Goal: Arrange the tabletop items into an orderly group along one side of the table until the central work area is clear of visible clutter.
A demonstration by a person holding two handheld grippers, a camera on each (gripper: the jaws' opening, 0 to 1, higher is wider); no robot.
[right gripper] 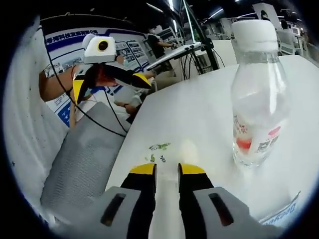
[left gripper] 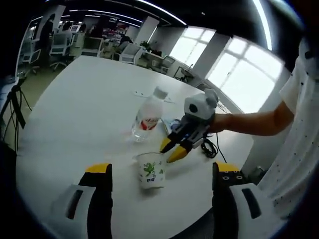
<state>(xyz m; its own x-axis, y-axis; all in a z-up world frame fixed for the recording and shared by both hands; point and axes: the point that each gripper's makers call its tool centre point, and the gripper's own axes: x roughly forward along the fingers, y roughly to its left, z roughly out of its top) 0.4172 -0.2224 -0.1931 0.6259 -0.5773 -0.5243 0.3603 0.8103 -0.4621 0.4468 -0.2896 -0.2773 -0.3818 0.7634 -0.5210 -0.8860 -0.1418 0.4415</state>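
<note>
Two grippers work by a paper cup and a water bottle on a white table.

The left gripper (left gripper: 162, 174) has its jaws spread wide, with the cup (left gripper: 151, 170) standing between them, untouched. The right gripper (left gripper: 172, 149) pinches the cup's rim, its jaws nearly together. Just beyond stands the water bottle (left gripper: 147, 115), upright, with a white cap.

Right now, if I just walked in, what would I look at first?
Probably the clear plastic bottle with its white cap, standing on the white table. Next, the little paper cup with green leaves printed on it. The right tongs, yellow-tipped, are pinching its rim, while the left tongs wait open around it.
</note>
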